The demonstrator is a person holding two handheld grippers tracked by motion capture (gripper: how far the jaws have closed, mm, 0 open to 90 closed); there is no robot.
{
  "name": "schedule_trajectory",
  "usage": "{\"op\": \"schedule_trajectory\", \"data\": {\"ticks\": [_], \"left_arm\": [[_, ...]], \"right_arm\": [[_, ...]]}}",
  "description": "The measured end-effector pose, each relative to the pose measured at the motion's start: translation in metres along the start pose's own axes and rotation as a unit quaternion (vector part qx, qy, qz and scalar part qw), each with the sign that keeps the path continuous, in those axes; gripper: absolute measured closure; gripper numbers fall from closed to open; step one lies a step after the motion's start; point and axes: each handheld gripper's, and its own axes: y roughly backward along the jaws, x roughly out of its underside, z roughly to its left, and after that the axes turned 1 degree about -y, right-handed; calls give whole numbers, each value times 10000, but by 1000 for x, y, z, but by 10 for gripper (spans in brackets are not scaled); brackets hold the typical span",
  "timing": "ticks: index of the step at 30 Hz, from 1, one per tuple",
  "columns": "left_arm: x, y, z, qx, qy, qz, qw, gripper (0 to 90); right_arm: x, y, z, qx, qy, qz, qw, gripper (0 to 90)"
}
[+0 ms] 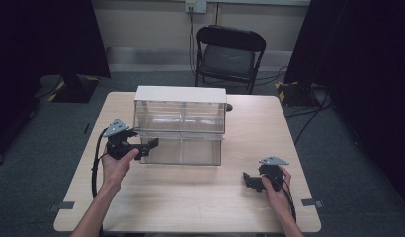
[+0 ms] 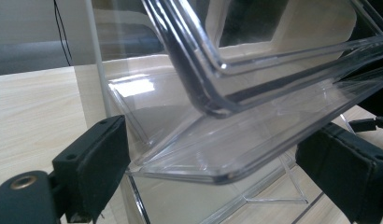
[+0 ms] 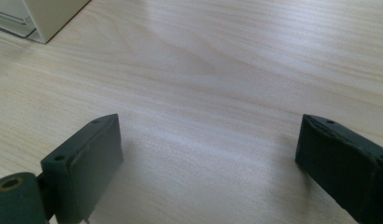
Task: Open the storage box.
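Hands at the near edge of the tabletop each hold a gripper. The right gripper rests low near the tabletop's near right corner, jaws spread wide over bare wood, holding nothing. Farther in, toward the left edge, the left gripper reaches to the left end of a clear plastic drawer that juts out of the bottom of a clear storage box standing mid-tabletop toward the far edge. Its jaws stand apart on either side of the drawer's rim, not yet closed on it. The risk, by the look of it: smooth, slick plastic could slip from a pinch at one end, and an off-centre pull might skew the drawer or drag the light box along. A folding chair stands beyond the far edge.
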Motion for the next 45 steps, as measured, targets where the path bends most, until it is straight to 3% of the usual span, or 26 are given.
{"op": "schedule_trajectory", "data": {"ticks": [45], "left_arm": [[-1,1,0,53,-16,-16,10000,82]], "right_arm": [[0,0,0,1,0,0,10000,66]]}}
